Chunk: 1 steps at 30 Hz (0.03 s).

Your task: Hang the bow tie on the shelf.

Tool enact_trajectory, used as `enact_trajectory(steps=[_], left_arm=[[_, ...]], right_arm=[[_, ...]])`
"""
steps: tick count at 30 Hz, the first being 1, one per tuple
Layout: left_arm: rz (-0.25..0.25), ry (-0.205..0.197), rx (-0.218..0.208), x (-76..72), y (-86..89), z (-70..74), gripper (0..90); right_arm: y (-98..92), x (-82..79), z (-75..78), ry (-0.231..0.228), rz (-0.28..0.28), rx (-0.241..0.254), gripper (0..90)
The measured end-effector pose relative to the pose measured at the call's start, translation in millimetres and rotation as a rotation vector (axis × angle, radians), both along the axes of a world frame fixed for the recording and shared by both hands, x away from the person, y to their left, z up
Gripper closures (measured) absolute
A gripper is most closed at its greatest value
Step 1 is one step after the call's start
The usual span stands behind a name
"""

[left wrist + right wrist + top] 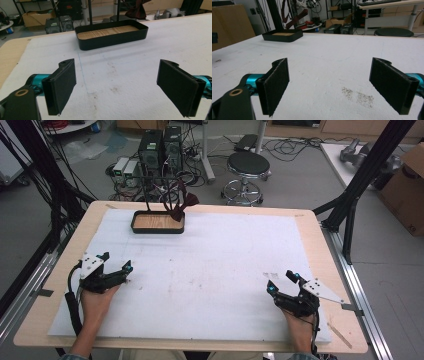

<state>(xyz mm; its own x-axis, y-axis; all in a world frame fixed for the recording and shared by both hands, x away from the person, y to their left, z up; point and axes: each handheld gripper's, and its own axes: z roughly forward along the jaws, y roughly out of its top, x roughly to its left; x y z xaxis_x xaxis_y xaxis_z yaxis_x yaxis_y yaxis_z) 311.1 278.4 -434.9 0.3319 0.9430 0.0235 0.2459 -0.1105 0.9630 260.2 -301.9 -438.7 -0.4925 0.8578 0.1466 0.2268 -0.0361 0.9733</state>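
A black tray with a wooden floor [158, 222] [111, 33] [282, 35] stands at the far left of the white mat. A black stand rises from it, and a dark red bow tie [180, 205] [136, 9] hangs on the stand. My left gripper [116, 261] [117, 88] rests near the mat's left edge, open, with nothing between its jaws. My right gripper [282, 281] [329, 86] rests near the mat's front right, open and empty too. Both sit well short of the tray.
The white mat [200, 270] covers most of a wooden table [320, 245]. Small dark stains [358, 96] mark the mat ahead of the right gripper. Beyond the table are a round stool [248, 167], computer towers [160, 150] and black frame posts [367, 170].
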Motion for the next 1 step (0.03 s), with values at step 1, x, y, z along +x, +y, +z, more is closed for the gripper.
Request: enact_trajectory(steps=[1], left_arm=[[0.000,0.001,0.000,0.3,0.2,-0.2,16.2]], right_arm=[[0.3,-0.4,0.2,0.000,-0.002,0.003,15.2]])
